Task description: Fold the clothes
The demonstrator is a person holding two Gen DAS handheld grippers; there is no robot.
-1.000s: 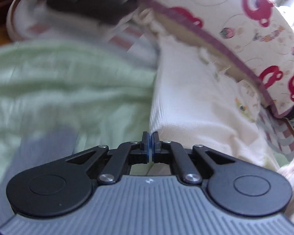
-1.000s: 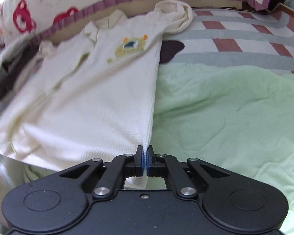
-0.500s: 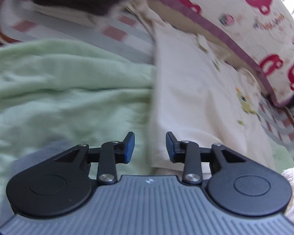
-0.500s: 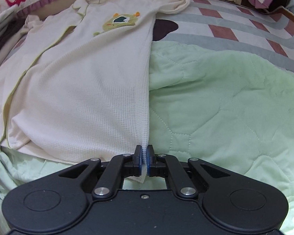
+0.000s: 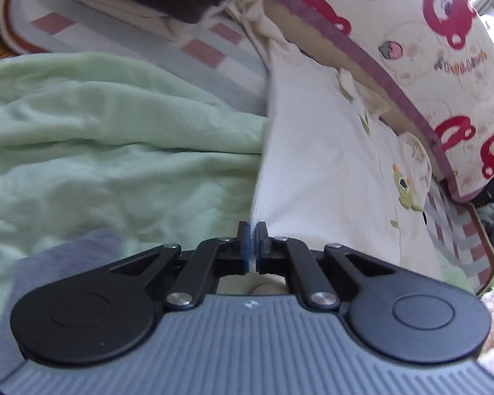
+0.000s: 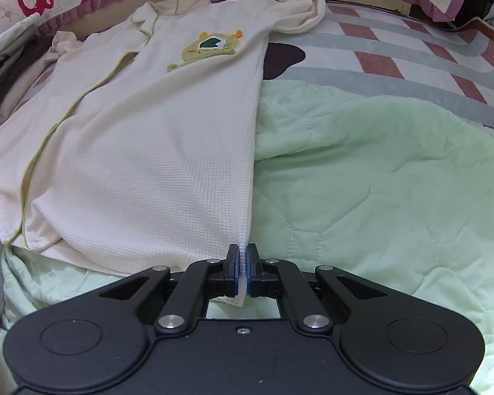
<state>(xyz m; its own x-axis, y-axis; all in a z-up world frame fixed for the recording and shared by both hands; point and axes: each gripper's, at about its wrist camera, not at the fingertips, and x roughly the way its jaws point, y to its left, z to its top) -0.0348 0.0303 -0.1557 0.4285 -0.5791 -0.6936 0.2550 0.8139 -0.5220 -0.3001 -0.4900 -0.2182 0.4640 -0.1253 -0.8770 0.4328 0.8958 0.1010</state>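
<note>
Where garment (image 6: 141, 151) lies: green quilt (image 6: 378, 197), striped mat (image 6: 395, 52).

Little legible txt. Left wrist view: small white logo mark, looks like an "H" or "M", on the grey ribbed body of the left gripper (image 5: 253, 247); a line of multicolour lettering on the bear-print pillow (image 5: 444, 46), too blurred to read. Right wrist view: no txt readable.

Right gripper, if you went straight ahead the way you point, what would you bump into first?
The right gripper already pinches the hem of the cream shirt. Going straight on, it would likely run along that shirt's side edge, next to the green quilt, toward the bunched sleeve. Depth is unclear.
</note>
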